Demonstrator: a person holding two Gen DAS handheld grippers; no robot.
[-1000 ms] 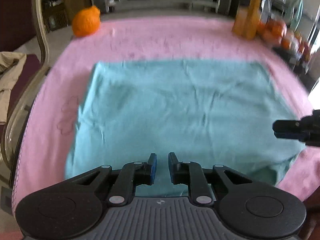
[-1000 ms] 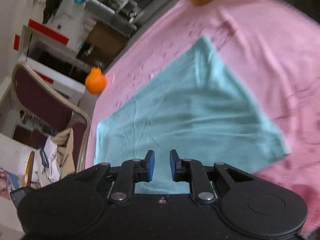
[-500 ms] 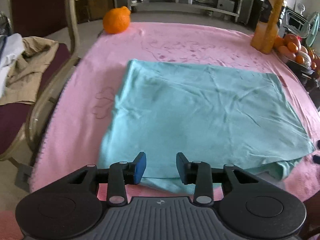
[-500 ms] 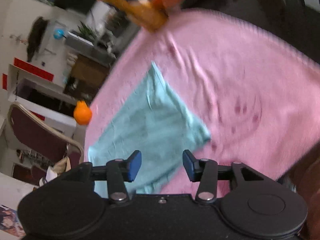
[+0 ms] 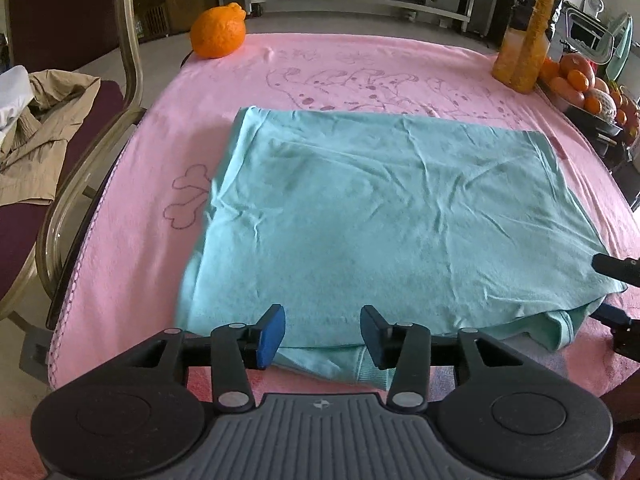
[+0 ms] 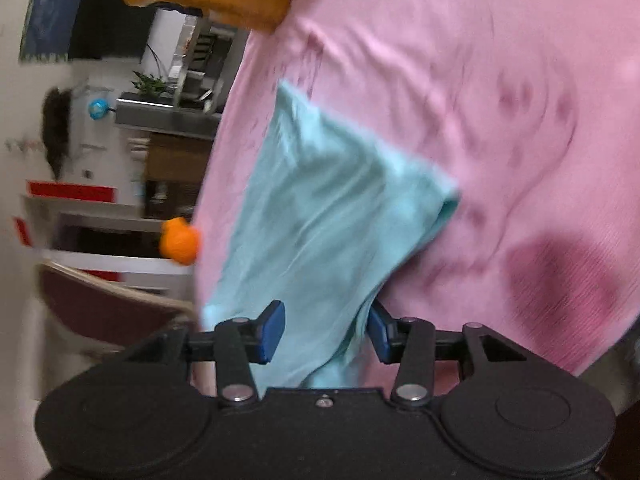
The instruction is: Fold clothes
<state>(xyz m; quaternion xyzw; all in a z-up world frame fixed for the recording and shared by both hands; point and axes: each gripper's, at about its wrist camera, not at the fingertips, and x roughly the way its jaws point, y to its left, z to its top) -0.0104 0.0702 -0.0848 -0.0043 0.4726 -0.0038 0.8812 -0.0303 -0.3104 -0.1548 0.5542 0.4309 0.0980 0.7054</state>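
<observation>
A teal garment [image 5: 392,216], folded into a rectangle, lies flat on the pink cloth-covered table [image 5: 132,216]. My left gripper [image 5: 323,334] is open just above the garment's near edge, with the hem showing between its blue pads. My right gripper [image 6: 326,330] is open at the garment's near right corner; the teal cloth [image 6: 332,216] lies between its fingers, view tilted and blurred. The right gripper's fingers also show at the right edge of the left wrist view [image 5: 618,268].
An orange fruit [image 5: 218,32] sits at the table's far left corner. A juice bottle [image 5: 528,28] and a bowl of fruit [image 5: 588,88] stand at the far right. A chair [image 5: 60,152] with a beige jacket stands close on the left.
Both grippers have opened from nearly shut. The left one drew back to the garment's near edge. The right one swung round to the garment's right corner.
</observation>
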